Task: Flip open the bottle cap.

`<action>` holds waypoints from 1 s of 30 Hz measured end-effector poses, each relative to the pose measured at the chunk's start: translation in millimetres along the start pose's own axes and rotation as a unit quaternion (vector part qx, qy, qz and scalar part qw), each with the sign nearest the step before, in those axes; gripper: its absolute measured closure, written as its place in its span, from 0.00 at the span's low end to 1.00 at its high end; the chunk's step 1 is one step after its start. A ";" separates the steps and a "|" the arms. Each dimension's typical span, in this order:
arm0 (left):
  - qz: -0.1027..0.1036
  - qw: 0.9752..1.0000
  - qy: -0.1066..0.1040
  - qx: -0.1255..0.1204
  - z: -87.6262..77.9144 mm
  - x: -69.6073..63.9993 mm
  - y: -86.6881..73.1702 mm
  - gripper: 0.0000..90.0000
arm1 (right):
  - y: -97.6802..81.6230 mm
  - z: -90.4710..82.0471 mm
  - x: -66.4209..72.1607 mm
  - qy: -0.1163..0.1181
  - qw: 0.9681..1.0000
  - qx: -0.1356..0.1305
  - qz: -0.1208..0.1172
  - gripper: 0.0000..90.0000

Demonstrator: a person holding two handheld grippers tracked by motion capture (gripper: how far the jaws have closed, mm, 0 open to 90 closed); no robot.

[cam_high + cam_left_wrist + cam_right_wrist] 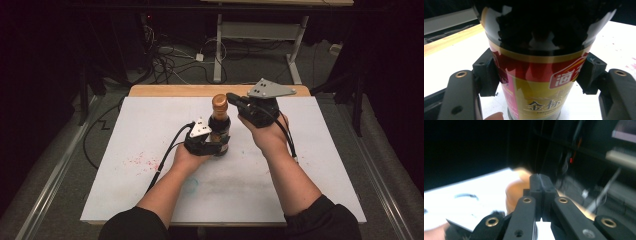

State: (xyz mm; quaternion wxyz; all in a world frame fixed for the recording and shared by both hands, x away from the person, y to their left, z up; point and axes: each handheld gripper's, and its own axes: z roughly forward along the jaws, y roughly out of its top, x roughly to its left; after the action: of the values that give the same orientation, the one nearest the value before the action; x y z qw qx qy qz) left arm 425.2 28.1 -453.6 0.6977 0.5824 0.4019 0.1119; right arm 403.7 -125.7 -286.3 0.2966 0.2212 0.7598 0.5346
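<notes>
With the left gripper (218, 145) clamped low on the upright bottle (219, 125) mid-table, the right gripper (234, 98), jaws together beside the cap (219, 101), probably should part them to grasp it squarely.

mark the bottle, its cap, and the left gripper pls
bottle (541, 82), left gripper view, on its red and gold label
cap (219, 102), high view, on its top
left gripper (218, 146), high view, between its fingertips at the bottle
</notes>
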 end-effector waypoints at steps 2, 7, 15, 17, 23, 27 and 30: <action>-0.004 1.000 0.002 0.001 -0.5 1.0 0.7 0.33 | 17.8 -4.6 8.9 -0.005 0.999 -0.010 -0.034 1.00; -0.009 1.000 0.001 0.000 -1.3 1.7 1.1 0.32 | 15.7 -6.6 7.2 -0.012 0.999 0.006 -0.035 1.00; -0.011 1.000 -0.001 -0.002 -1.8 2.7 1.0 0.32 | -21.2 -1.5 -7.2 -0.015 0.999 0.045 -0.005 1.00; -0.011 1.000 -0.001 -0.002 -1.7 2.7 0.9 0.32 | -27.3 0.2 -7.1 -0.013 0.999 0.052 -0.002 1.00; -0.012 1.000 -0.001 -0.002 -1.7 2.8 1.1 0.32 | -32.5 3.7 -4.9 -0.006 0.998 0.056 -0.004 1.00; -0.014 1.000 -0.001 -0.002 -1.8 2.6 1.3 0.32 | -31.2 4.2 -5.9 -0.007 0.998 0.056 -0.006 1.00; -0.014 1.000 -0.002 -0.001 -1.8 2.7 1.5 0.32 | -29.4 4.4 -6.3 -0.005 0.998 0.058 -0.008 1.00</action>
State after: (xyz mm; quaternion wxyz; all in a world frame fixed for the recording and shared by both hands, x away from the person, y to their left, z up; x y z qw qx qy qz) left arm 426.1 31.5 -453.3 0.7006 0.5758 0.4090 0.1015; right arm 410.7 -136.6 -313.8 0.2912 0.2347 0.7897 0.4863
